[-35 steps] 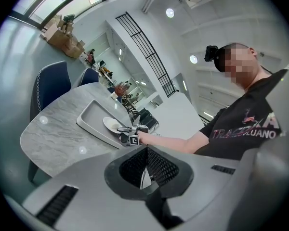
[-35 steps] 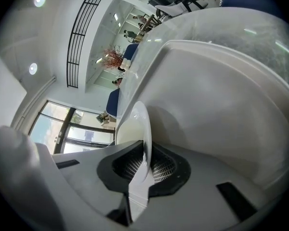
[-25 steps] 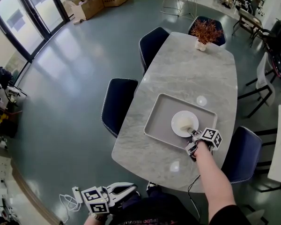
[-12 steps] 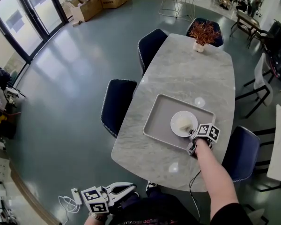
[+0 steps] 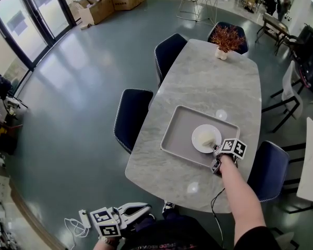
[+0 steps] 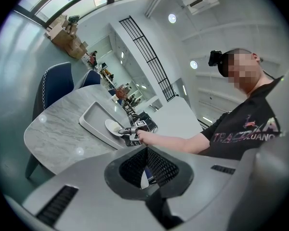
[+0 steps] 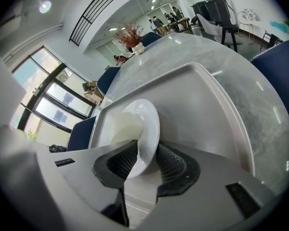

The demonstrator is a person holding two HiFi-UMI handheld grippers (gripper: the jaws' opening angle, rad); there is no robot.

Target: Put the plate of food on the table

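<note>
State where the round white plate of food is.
In the head view, the round white plate is over the right half of the grey rectangular tray on the marble table, its near rim clamped in the fingers of the right gripper.

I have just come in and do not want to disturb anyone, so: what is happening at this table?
A person works with two handheld grippers. The right gripper is shut on the rim of a round white plate of pale food, inside a grey rectangular tray on the grey marble table. The plate is not yet on the bare tabletop. The left gripper hangs low beside the person, jaws slightly apart, empty.
</note>
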